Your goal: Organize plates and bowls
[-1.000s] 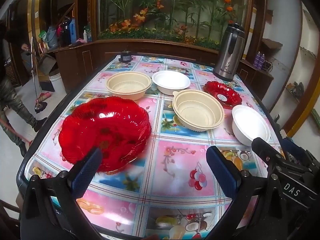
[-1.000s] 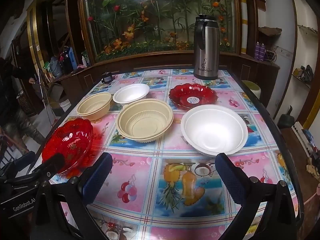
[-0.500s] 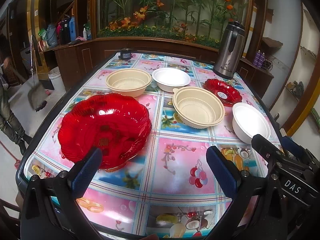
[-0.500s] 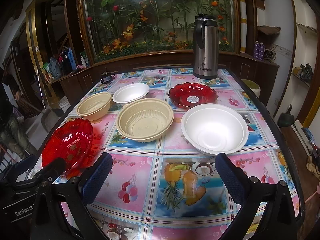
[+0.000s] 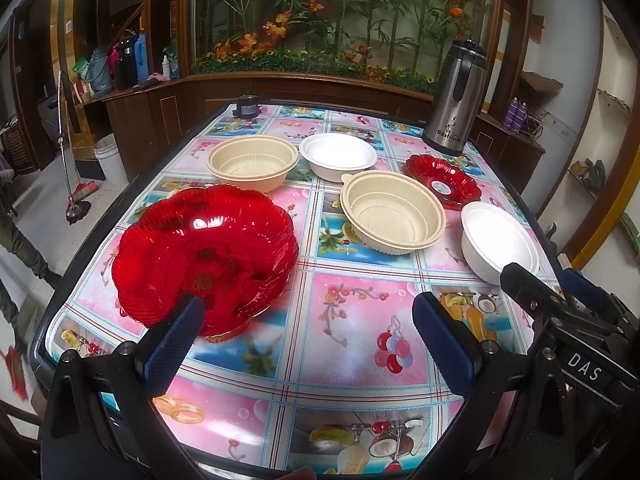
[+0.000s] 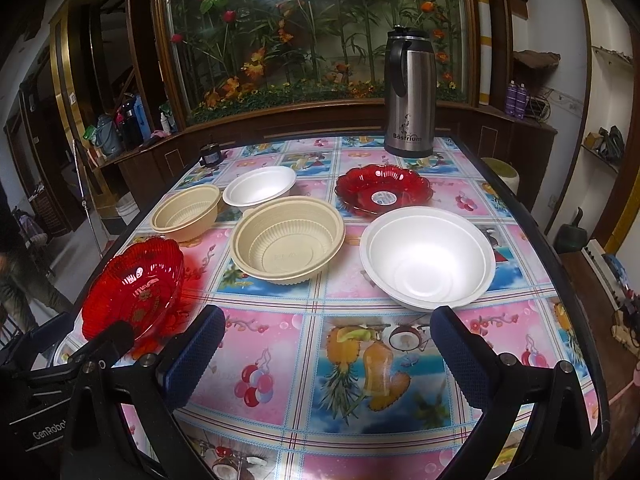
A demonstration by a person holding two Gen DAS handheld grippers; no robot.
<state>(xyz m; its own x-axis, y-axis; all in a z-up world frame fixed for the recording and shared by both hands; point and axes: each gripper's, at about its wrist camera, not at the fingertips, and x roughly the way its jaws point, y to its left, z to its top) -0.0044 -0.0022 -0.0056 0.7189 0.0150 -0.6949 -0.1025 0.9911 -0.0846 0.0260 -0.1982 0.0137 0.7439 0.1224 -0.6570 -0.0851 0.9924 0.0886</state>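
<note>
Here both tools gape empty, left tool [image 5: 306, 336] and right tool [image 6: 326, 344]; best pinch the near white bowl [image 6: 427, 258] by its rim and nest it gently.

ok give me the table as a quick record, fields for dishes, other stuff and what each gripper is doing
red dishes: large red glass dish near left edge; small red glass dish towards the flask
beige bowls: near beige bowl mid-table; far beige bowl behind it, left
white bowls: near white foam bowl on the right; far white foam bowl
stacked: none, all six apart
other: steel vacuum flask at far edge
surface: fruit-print tablecloth
left gripper: open, empty
right gripper: open, empty
</note>
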